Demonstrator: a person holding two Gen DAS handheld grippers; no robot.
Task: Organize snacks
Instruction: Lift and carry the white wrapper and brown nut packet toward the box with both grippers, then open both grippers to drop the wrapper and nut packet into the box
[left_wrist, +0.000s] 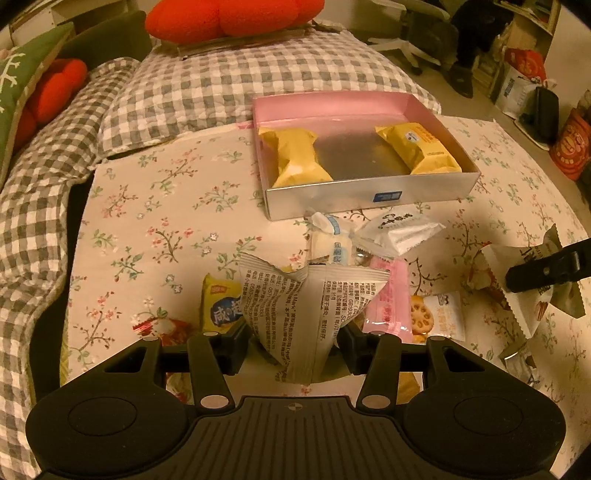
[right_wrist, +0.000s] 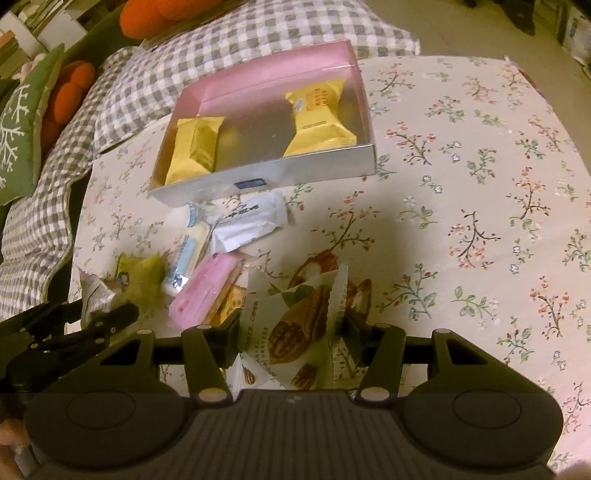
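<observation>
Floral tablecloth (right_wrist: 480, 155) (gingham bedding (left_wrist: 207, 85) behind).

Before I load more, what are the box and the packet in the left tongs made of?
Box: looks like thin card with a glossy silver foil outside and pink lining; its front wall mirrors the cloth. Packet in the left tongs: probably crinkly plastic film, white and printed, with sharp creases and a serrated sealed edge.
</observation>
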